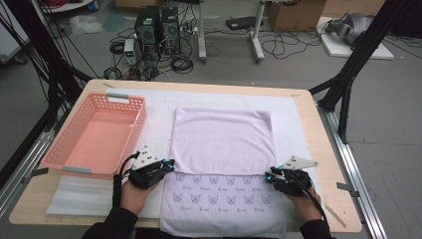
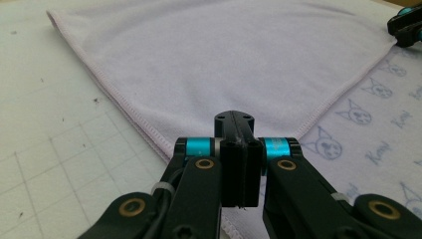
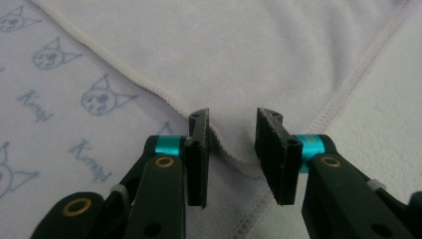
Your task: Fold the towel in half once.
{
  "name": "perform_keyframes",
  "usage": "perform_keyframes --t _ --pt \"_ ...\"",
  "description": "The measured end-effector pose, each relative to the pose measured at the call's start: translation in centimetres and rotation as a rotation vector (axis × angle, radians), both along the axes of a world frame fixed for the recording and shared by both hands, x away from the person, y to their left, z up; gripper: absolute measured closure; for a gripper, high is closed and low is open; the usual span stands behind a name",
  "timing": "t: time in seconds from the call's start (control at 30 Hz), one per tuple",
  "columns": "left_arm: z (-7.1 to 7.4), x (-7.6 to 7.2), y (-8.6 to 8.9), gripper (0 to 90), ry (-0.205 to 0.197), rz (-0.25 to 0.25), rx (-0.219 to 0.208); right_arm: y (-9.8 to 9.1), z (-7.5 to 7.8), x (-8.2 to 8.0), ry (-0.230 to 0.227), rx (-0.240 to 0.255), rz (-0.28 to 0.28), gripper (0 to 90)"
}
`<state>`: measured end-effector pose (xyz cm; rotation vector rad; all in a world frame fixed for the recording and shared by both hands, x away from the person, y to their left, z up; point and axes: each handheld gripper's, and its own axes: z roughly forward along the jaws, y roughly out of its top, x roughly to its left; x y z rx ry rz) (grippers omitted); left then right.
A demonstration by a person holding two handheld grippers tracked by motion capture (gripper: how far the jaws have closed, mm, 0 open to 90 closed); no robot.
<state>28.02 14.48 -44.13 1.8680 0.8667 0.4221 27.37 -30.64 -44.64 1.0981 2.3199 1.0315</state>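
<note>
A pale lilac towel (image 1: 221, 134) lies flat on the table, its far half folded toward me over the printed near part (image 1: 219, 196) with blue cat faces. My left gripper (image 1: 171, 164) sits at the fold's near left corner. In the left gripper view its jaws (image 2: 234, 124) are pressed together over that corner, which runs under them. My right gripper (image 1: 268, 175) is at the near right corner. In the right gripper view its jaws (image 3: 231, 119) stand apart, with the stitched corner (image 3: 239, 162) between them and not pinched.
A pink slotted basket (image 1: 127, 102) stands on the left of the table, close to my left hand. A white mat (image 1: 293, 114) lies under the towel. Black frame posts rise at both sides, and cables and computers lie on the floor beyond.
</note>
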Motion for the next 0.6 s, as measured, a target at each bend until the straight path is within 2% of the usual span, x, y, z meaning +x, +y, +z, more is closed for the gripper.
perform_keyframes --t 0.03,0.1,0.13,0.23,0.3,0.37,0.47,0.53,0.6 --pt "-0.1 0.1 -0.1 82.1 0.003 0.015 0.004 0.0 0.0 0.0 0.001 0.0 -0.001 65.5" --pt "-0.4 0.3 -0.5 53.2 0.016 0.038 0.044 0.0 0.0 0.0 0.001 0.001 -0.001 64.6" --pt "-0.5 0.4 -0.8 44.5 0.009 0.044 0.062 0.0 0.0 0.0 0.003 0.001 -0.001 64.3" --pt "-0.8 0.6 -1.5 41.0 0.029 0.023 0.124 -0.1 0.0 0.0 0.005 0.001 0.002 63.9" --pt "-0.9 0.8 -1.9 43.4 0.041 0.021 0.166 -0.1 0.0 0.1 0.004 0.001 0.004 63.8" --pt "-0.9 0.9 -2.2 53.5 0.044 0.016 0.191 -0.1 0.0 0.1 0.007 0.003 0.004 63.8" --pt "-0.9 0.7 -2.4 68.7 0.027 -0.01 0.21 -0.1 0.0 0.1 0.008 0.005 0.008 63.9" --pt "-0.9 0.6 -2.5 81.6 0.018 -0.009 0.207 -0.1 0.0 0.2 0.006 0.006 0.008 64.3" --pt "-0.8 0.7 -2.2 85.1 0.021 -0.006 0.182 -0.2 0.0 0.2 0.01 0.013 0.005 65.2"
